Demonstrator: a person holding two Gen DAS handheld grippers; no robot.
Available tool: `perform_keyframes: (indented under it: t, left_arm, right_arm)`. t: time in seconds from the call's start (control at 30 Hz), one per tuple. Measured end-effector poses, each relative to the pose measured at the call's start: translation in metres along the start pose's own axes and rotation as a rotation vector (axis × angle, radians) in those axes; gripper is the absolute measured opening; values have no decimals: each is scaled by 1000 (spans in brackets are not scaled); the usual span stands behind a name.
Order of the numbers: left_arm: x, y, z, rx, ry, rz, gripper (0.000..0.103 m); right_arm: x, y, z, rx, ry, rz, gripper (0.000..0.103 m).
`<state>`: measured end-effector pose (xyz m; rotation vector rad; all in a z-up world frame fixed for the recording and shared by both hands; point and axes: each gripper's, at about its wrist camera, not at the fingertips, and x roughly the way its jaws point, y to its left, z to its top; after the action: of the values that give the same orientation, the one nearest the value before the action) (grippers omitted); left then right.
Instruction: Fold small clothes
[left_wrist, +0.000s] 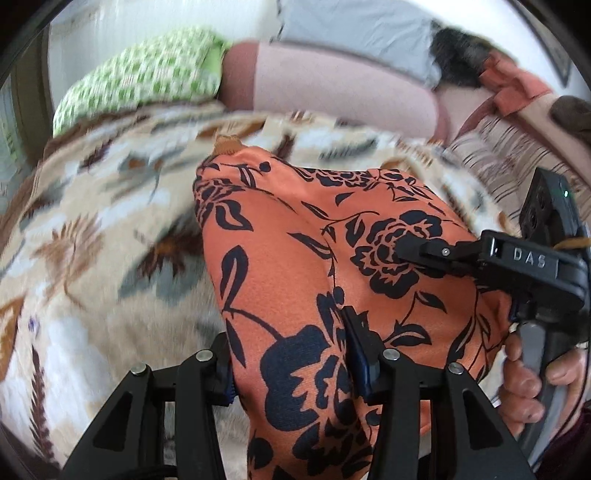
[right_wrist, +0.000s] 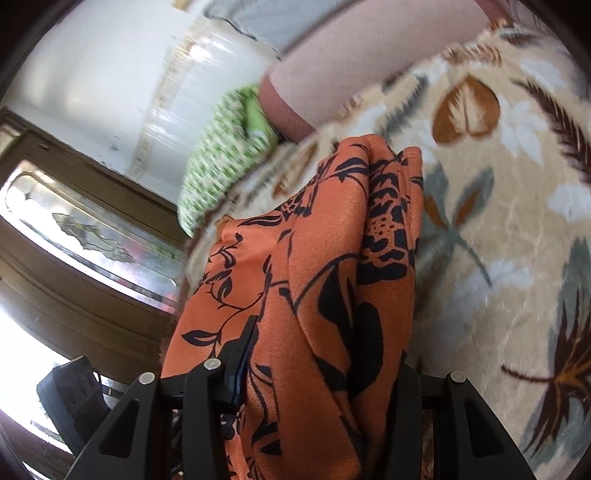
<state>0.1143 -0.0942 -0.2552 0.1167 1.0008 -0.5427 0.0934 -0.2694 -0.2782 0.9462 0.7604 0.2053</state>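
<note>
The left hand-held gripper (left_wrist: 291, 373) is holding a bunched part of the orange garment with the dark floral print (left_wrist: 295, 258), the cloth passing between its two black fingers (left_wrist: 358, 354) and filling the gap. Just to the right in the left wrist view, the right hand-held gripper (left_wrist: 400, 251) is pinching the same garment on its upper face, and a hand (left_wrist: 528, 384) is wrapping around its grey handle at the frame's edge. In the right wrist view the cloth is running up between that gripper's fingers (right_wrist: 240, 362) in several thick folds, so both hand-held grippers are closing on the one garment, close beside each other.

The garment is hanging and draping from the two grips over a bed covered by a cream blanket with brown, orange and grey leaf shapes (left_wrist: 110, 229). Its far end is reaching the blanket.

Beyond the garment, a green-and-white patterned cloth (left_wrist: 147, 74) is lying at the blanket's far edge, beside a pale pink pillow (left_wrist: 332, 85). A grey cloth (left_wrist: 351, 29) is lying over the pillow, and a striped fabric (left_wrist: 498, 155) is showing to the right. A wooden-framed glass door (right_wrist: 74, 229) is standing farther off beside a white wall.
</note>
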Motion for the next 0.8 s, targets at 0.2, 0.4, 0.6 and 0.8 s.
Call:
perform_keyframes:
  t: [0.2, 0.4, 0.6, 0.8]
  left_arm:
    - [1, 19, -5, -64, 26, 32, 68]
    - [-31, 38, 1, -56, -158, 193, 75]
    - [-3, 39, -4, 8, -84, 305, 75]
    - [3, 34, -8, 79, -99, 359, 83]
  right_arm:
    - [28, -32, -8, 151, 141, -123, 59]
    - [-20, -32, 8, 157, -55, -172, 60]
    - [-57, 5, 23, -12, -285, -72, 57]
    - [24, -10, 37, 136, -68, -23, 35]
